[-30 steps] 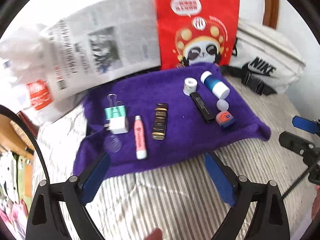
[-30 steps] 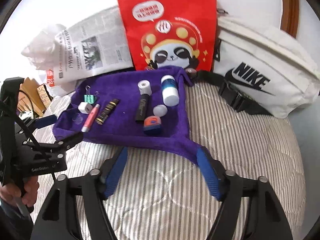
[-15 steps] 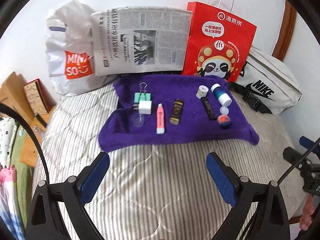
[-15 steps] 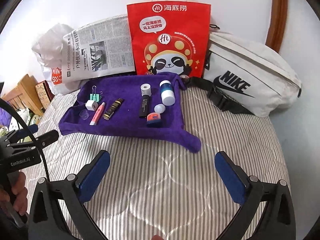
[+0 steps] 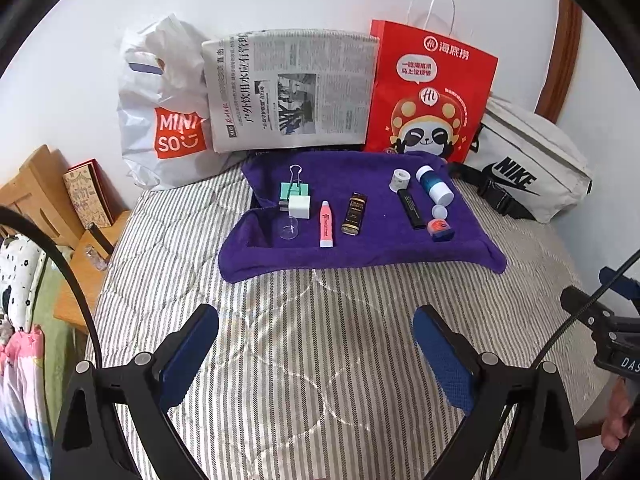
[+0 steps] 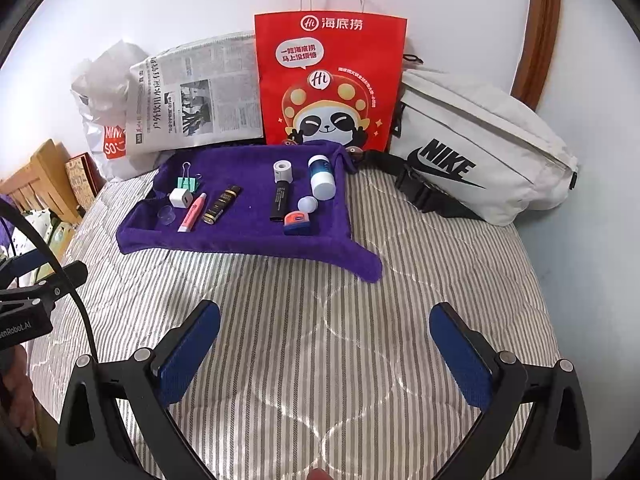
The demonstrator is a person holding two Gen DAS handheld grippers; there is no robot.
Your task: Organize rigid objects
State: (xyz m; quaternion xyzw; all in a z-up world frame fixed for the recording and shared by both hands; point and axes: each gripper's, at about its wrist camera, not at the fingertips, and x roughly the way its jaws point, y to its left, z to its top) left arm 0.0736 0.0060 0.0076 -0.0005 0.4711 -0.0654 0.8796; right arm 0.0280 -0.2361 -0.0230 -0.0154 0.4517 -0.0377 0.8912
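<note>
A bed (image 5: 320,360) with a grey-and-white striped quilted cover fills both views, and along the white wall at its head stand a white canvas waist bag with a black logo (image 6: 480,152), a red paper carrier bag printed with a panda (image 6: 332,84), a folded newspaper (image 5: 292,88) and a crumpled white plastic shopping bag with an orange label (image 5: 160,120). In front of these a purple plush towel (image 5: 360,252) lies spread on the bed and carries all the small items. On its right part rest a blue bottle with a white cap (image 5: 434,186) lying on its side, a slim black tube (image 5: 411,209) just beside it, a small white tape roll (image 5: 400,180), an orange-and-blue sharpener-like block (image 5: 440,229) and a small white round cap (image 5: 439,211). On its left part lie a dark brown and gold lipstick case (image 5: 354,219), a pink tube (image 5: 326,229), a white cube charger (image 5: 299,207) touching a mint-green binder clip (image 5: 295,188), and a clear plastic cup (image 5: 289,229). The left gripper (image 5: 316,352) and the right gripper (image 6: 326,354) both hover over bare quilt well short of the towel, blue pads spread wide, with nothing between them.
</note>
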